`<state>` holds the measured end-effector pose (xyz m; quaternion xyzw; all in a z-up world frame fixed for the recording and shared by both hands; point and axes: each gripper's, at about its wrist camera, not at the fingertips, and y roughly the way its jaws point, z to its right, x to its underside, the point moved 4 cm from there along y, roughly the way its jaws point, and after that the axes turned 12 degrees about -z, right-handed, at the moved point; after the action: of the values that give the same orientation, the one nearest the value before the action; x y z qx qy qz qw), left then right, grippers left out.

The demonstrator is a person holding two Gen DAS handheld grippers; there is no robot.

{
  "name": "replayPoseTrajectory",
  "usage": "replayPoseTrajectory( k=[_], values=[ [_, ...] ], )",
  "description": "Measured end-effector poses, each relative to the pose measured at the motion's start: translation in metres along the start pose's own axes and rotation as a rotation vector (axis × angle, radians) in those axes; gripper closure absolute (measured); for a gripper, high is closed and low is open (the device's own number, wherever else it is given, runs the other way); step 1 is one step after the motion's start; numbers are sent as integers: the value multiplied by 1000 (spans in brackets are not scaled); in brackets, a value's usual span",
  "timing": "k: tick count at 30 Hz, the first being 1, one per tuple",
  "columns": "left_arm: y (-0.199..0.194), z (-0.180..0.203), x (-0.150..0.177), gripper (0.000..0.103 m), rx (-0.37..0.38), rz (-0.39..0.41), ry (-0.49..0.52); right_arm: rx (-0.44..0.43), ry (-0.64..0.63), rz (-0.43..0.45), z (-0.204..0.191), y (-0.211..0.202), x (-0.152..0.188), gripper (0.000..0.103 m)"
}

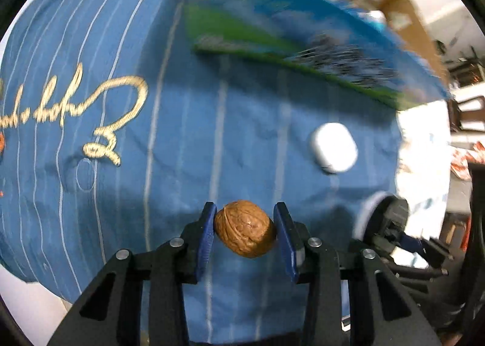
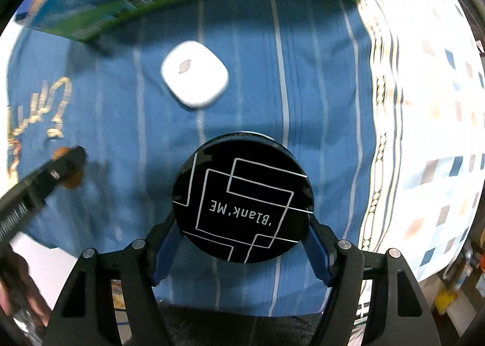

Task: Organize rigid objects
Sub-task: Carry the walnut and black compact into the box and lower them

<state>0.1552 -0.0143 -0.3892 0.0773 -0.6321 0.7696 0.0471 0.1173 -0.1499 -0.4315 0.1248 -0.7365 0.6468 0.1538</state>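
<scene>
- Left tool: clenched on a walnut. The nut sits crosswise between the two blue pads, touching both, at the fingertips and above the cloth.
- Right tool: grasping a round black compact by its rim. The lid faces the camera, printed with white line work and the lettering "Blank'ME". The disc covers the fingertips.
- Surface: a blue cloth with white pinstripes and gold embroidered script lies under both tools. What carries the cloth cannot be told.
- White earbud case: lying flat on the cloth, ahead of the right tool and apart from the compact. In the left view the case is ahead and to the right of the walnut.
- Blue and green printed box: standing at the far edge of the cloth beyond the case; print blurred, unreadable.
- Patterned white fabric adjoins the cloth on the right.
</scene>
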Motion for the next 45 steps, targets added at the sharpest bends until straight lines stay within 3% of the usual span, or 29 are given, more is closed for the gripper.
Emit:
replayPoseTrajectory(
  k=[4,8,9,13,20,26,33,38,45],
  values=[
    [-40,32,5,67,48,62,61,-25,-53,73,-10,-47,7,29],
    [-89,43,-14,67,28,156,112,-19,-97,154,-18,-94,8,29],
    [-100,47,-21,67,20,182,125,-22,-102,168,-10,-115,-12,29],
    [-135,53,-56,67,-10,245,163,-21,-122,240,-2,-170,-39,29],
    [-162,61,-106,67,-44,306,197,-35,-114,304,-9,-220,-77,28],
    [-168,64,-147,67,-46,316,195,-27,-114,314,-8,-231,-116,29],
    [-148,55,-200,67,-44,274,175,-20,-110,270,-7,-210,-172,28],
    [-100,38,-243,67,-18,167,129,-13,-119,216,-11,-174,-216,28],
    [-38,20,-275,67,-2,16,85,9,-136,116,-19,-120,-265,28]
  ],
)
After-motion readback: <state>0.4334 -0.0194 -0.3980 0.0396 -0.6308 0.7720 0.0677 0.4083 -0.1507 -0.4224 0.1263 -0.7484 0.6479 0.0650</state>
